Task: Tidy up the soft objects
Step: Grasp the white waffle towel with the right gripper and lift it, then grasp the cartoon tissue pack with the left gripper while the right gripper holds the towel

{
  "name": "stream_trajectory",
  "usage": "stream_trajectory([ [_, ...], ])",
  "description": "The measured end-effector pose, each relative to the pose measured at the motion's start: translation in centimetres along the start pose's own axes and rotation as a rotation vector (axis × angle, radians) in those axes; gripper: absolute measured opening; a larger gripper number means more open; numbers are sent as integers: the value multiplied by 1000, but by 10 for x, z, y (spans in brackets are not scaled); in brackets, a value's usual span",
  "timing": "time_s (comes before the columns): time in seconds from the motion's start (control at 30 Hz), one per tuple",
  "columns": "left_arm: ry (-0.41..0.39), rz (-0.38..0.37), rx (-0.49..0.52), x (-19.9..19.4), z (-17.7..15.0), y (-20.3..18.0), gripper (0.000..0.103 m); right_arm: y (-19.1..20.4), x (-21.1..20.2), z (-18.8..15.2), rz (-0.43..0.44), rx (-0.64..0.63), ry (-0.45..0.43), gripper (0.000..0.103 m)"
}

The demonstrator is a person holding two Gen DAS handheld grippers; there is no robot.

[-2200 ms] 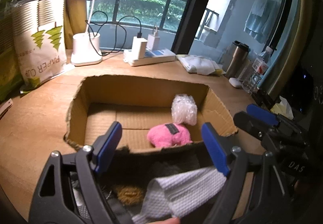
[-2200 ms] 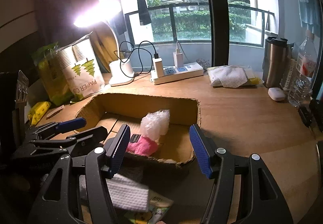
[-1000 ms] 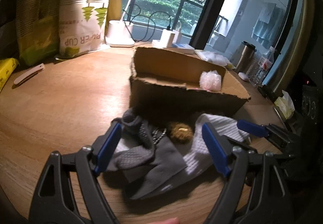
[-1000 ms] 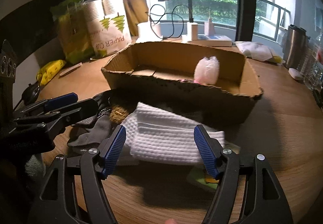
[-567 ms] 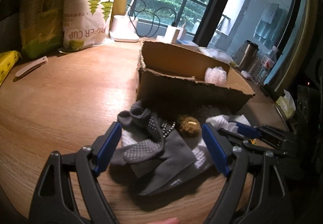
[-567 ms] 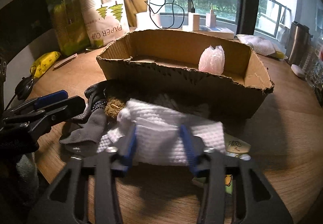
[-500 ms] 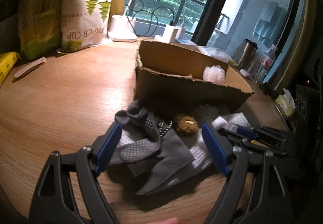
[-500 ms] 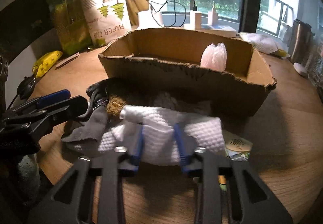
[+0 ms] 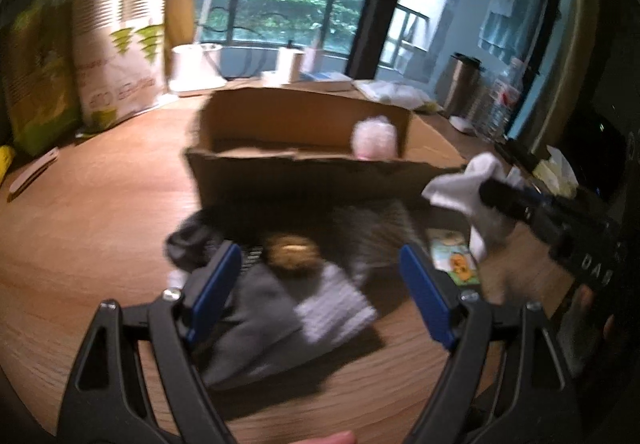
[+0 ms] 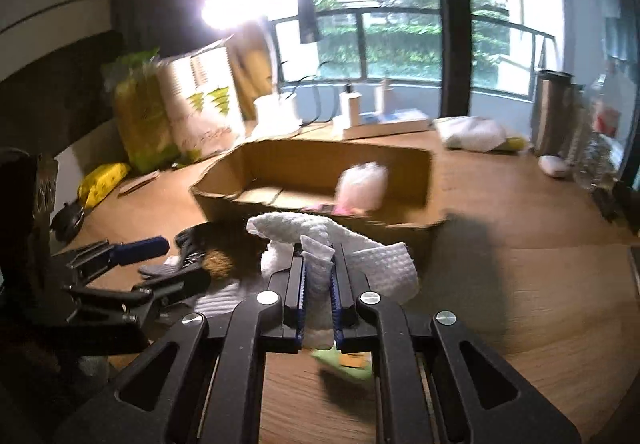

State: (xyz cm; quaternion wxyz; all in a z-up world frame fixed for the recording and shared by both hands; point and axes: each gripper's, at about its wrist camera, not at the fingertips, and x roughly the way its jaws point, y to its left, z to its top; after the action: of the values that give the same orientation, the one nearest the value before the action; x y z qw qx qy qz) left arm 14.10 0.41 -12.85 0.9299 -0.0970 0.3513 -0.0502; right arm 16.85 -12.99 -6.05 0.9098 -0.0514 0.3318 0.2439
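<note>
My right gripper (image 10: 318, 264) is shut on a white waffle cloth (image 10: 316, 232) and holds it above the table in front of the cardboard box (image 10: 320, 159); it also shows in the left wrist view (image 9: 466, 187). My left gripper (image 9: 320, 276) is open over a pile of grey socks (image 9: 260, 308), a grey-white cloth (image 9: 334, 310) and a brown fuzzy ball (image 9: 292, 250). The box (image 9: 304, 115) holds a bubble-wrap bundle (image 9: 376, 137) and a pink plush (image 10: 340, 208), mostly hidden.
A small snack packet (image 9: 454, 260) lies right of the pile. A paper cup bag (image 9: 120, 59), green bag (image 9: 36, 71), lamp base (image 9: 196, 69), power strip (image 10: 384, 123), thermos (image 10: 554, 111) and bottle (image 10: 600, 131) stand behind the box.
My right gripper closed on the white cloth and lifted it off the pile. The left gripper stayed open and moved a little nearer the socks.
</note>
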Motion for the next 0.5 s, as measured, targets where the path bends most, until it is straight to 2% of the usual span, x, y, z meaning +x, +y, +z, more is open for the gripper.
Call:
stream_trajectory([
  [0.27, 58, -36, 112, 23, 1, -59, 83, -49, -22, -16, -63, 63, -27, 11],
  [0.5, 139, -59, 209, 47, -2, -105, 83, -84, -34, -33, -73, 123, -40, 11],
])
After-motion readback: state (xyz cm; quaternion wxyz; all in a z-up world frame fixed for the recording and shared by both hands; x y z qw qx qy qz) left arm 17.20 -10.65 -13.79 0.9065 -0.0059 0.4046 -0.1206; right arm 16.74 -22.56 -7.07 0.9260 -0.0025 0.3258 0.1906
